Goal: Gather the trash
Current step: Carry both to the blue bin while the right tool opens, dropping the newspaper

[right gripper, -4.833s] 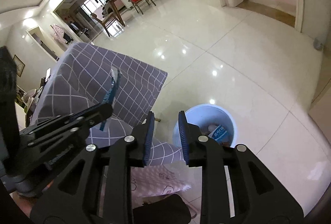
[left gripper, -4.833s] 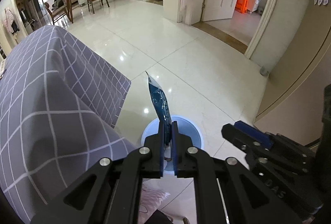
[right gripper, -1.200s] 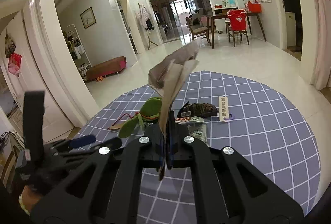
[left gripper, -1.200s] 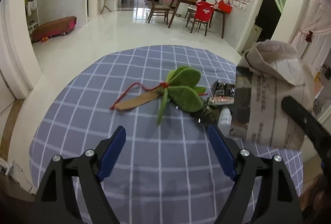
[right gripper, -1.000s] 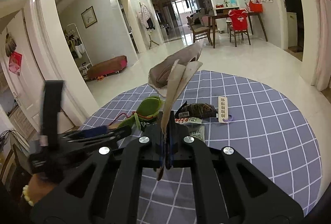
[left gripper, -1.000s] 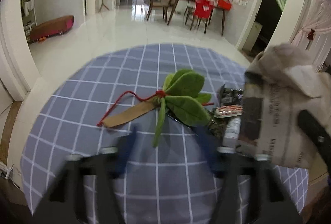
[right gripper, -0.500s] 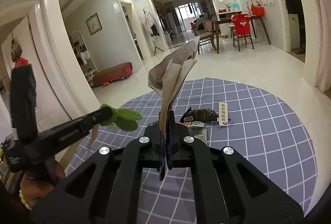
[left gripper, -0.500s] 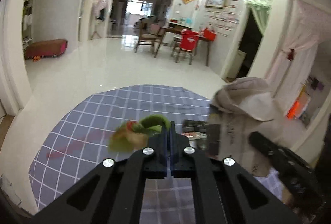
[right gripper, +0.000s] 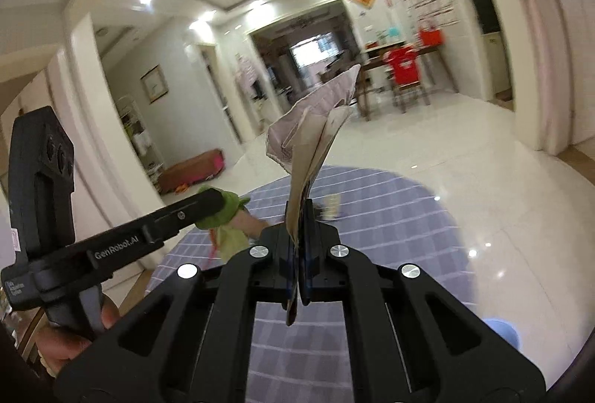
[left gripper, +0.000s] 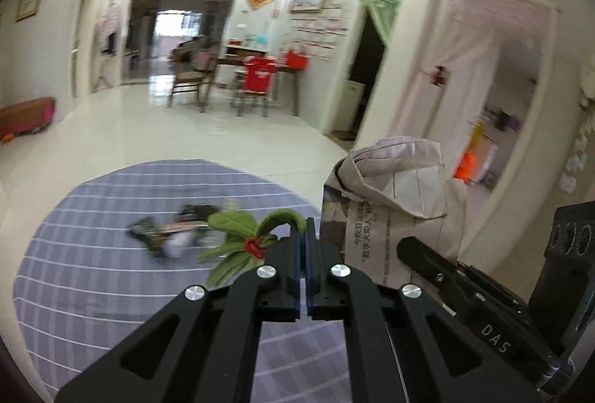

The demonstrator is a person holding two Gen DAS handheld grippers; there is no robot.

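My left gripper [left gripper: 305, 243] is shut on a green felt leaf ornament [left gripper: 238, 235] with a red cord, held above the round table [left gripper: 111, 291]. It also shows in the right wrist view [right gripper: 227, 217] at the left gripper's tip [right gripper: 208, 202]. My right gripper [right gripper: 299, 217] is shut on a folded newspaper [right gripper: 316, 135] that stands upright; the newspaper also shows in the left wrist view [left gripper: 390, 202]. Dark snack wrappers [left gripper: 167, 232] lie on the table. A blue trash bin [right gripper: 502, 330] peeks out at the lower right.
The table has a grey-blue checked cloth [right gripper: 390, 217]. A white tag [right gripper: 331, 205] lies on it. Beyond is a glossy white tiled floor [left gripper: 186, 131], a dining table with red-covered chair [left gripper: 256, 83], and a low brown bench [right gripper: 193, 168].
My left gripper closed on the green leaf ornament and lifted it off the table. Both grippers rose and swung; the right one still holds the newspaper.
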